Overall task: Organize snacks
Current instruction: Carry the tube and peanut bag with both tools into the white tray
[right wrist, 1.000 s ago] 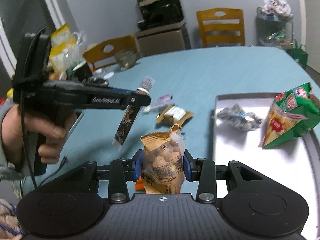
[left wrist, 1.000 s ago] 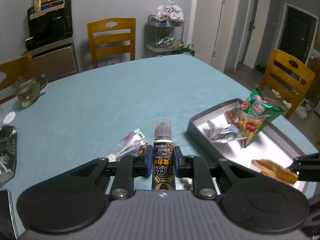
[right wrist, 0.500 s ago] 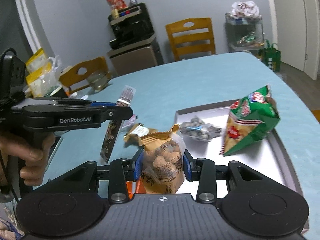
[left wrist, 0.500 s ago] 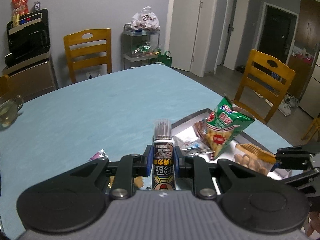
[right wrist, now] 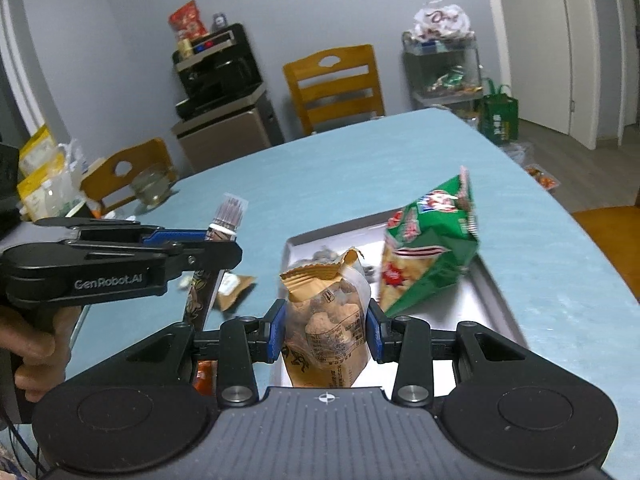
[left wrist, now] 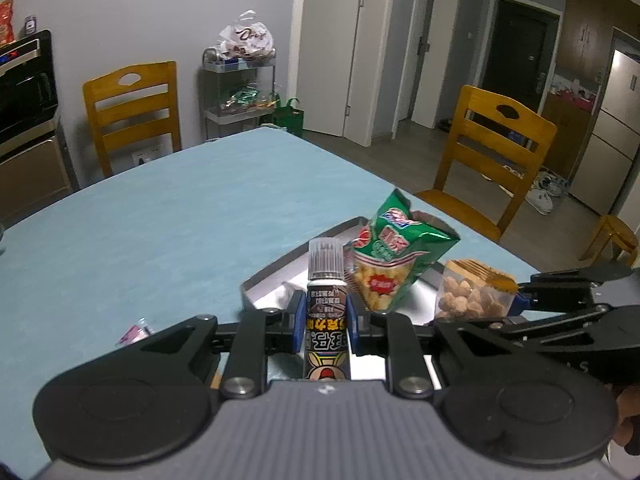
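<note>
My left gripper [left wrist: 323,322] is shut on a long dark snack stick packet [left wrist: 326,320] with a clear crimped top, held above the near edge of the grey metal tray [left wrist: 272,276]. My right gripper [right wrist: 326,330] is shut on a tan bag of round biscuits [right wrist: 326,320], held over the tray [right wrist: 492,292]. The biscuit bag [left wrist: 468,296] and right gripper also show at the right of the left wrist view. A green snack bag [right wrist: 432,248] stands in the tray, and a small silvery packet [right wrist: 320,256] lies behind the biscuit bag.
The table has a light blue cloth [left wrist: 160,220]. A tan packet [right wrist: 232,288] and an orange one [right wrist: 204,372] lie on it left of the tray, a pink packet [left wrist: 134,332] too. Wooden chairs [left wrist: 492,160] stand around. A glass mug [right wrist: 150,188] sits far left.
Both grippers have moved rightward toward and over the tray with their packets still held. The tray and green bag now sit straight ahead of both.
</note>
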Demonstrator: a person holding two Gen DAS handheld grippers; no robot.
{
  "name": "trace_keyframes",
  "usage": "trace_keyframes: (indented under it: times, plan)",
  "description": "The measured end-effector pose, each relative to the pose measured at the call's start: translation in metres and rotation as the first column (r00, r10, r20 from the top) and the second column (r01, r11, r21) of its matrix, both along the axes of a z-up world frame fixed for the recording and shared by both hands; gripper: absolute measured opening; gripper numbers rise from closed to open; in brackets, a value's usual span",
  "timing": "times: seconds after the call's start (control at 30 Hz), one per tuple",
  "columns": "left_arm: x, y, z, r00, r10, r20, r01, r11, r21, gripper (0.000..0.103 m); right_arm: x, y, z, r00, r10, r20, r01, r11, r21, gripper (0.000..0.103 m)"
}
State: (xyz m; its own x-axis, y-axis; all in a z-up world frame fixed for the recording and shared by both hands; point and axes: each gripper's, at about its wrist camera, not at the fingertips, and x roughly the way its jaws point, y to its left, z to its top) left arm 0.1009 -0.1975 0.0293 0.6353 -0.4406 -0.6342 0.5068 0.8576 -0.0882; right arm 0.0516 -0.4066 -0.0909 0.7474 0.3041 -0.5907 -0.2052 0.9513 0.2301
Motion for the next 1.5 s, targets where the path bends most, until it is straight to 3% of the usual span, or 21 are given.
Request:
trace_keyframes:
  times: [0.4,1.5]
  plan:
    - [0.007,-0.041,-0.011,0.996,-0.088,-0.027,0.088,0.996,0.008,0.016,0.005,-0.028,-0.008,0.998,-0.062,-0.022,0.062,0.998,-0.013,0.041]
    - [0.047,-0.072,-0.07,0.984,-0.062,-0.166,0.072,0.996,0.053,0.017,0.06,-0.042,-0.04,0.994,-0.052,-0.097,0.044,0.996,-0.078,0.041]
